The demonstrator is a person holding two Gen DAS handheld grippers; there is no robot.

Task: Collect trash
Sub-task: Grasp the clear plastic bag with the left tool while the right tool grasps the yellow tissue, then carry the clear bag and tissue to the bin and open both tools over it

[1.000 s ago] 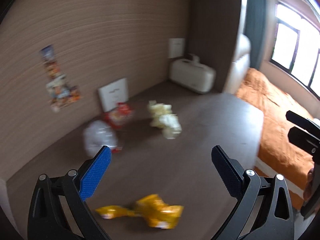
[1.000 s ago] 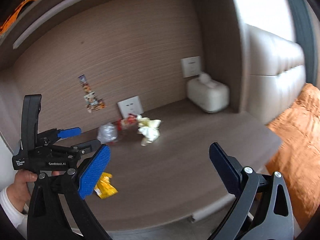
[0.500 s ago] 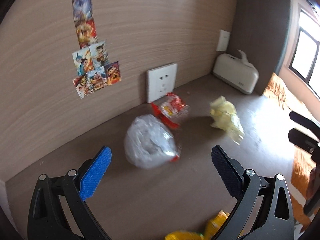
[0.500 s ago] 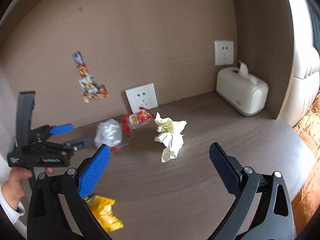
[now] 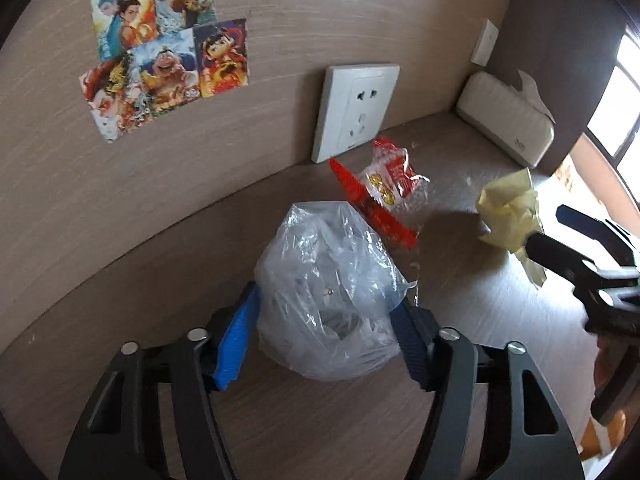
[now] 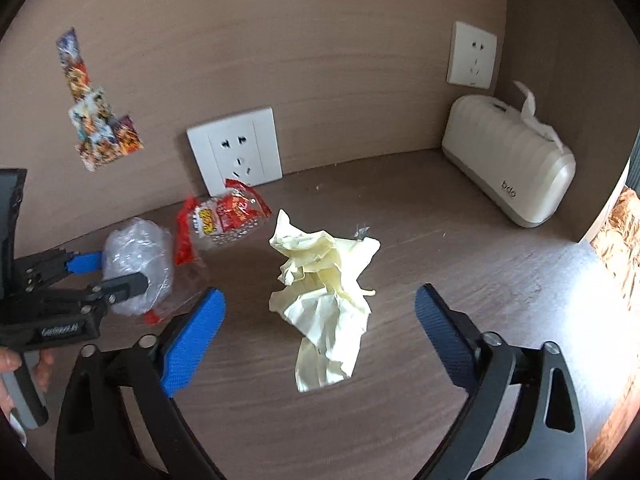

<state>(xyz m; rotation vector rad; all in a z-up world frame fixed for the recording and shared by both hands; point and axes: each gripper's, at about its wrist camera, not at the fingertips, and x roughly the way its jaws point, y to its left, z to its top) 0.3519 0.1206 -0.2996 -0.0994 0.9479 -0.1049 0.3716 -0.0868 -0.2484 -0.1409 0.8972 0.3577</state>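
Since a second ago both tongs have dropped toward the tabletop (image 6: 480,280). The left tongs (image 5: 326,332) have just closed onto the clear bag (image 5: 324,292); the right tongs (image 6: 320,328), narrowing slightly, stand open around the crumpled yellow paper (image 6: 324,280). A red wrapper (image 6: 228,216) lies by the back edge.

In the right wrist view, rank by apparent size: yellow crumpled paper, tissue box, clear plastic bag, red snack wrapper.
1. yellow crumpled paper, nearest the camera
2. tissue box, close behind; nearness makes these two unsure
3. red snack wrapper and clear plastic bag look alike

Brown shelf (image 6: 460,264), crumpled paper (image 6: 324,280), wrapper (image 6: 224,220), bag (image 5: 324,296)
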